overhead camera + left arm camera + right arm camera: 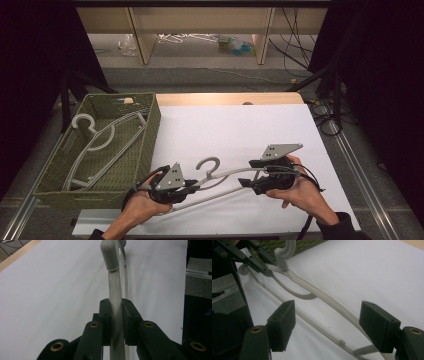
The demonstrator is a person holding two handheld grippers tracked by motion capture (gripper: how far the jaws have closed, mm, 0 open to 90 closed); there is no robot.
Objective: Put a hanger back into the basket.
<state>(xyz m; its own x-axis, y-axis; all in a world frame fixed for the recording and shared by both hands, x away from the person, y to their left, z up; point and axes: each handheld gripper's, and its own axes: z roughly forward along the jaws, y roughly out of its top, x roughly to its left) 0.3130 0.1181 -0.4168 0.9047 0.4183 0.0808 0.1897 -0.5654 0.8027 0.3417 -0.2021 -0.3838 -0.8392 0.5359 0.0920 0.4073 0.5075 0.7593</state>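
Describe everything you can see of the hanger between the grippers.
The grey hanger looks like smooth plastic, with a hook, curved shoulders, a lower bar and an inner loop. It lies over the white sheet, right of the basket. The left gripper clamps one shoulder; the right gripper straddles the other, pads apart and off it.

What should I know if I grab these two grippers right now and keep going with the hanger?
Left gripper: shut on the grey hanger, near its hook.
Right gripper: open, jaws wide on either side of the hanger's arm, pads not pressing.
The hanger lies on the white table, to the right of the green basket.
Done: other hangers already lie in the basket.
Left: probably lifting this hanger into the basket with the left gripper.
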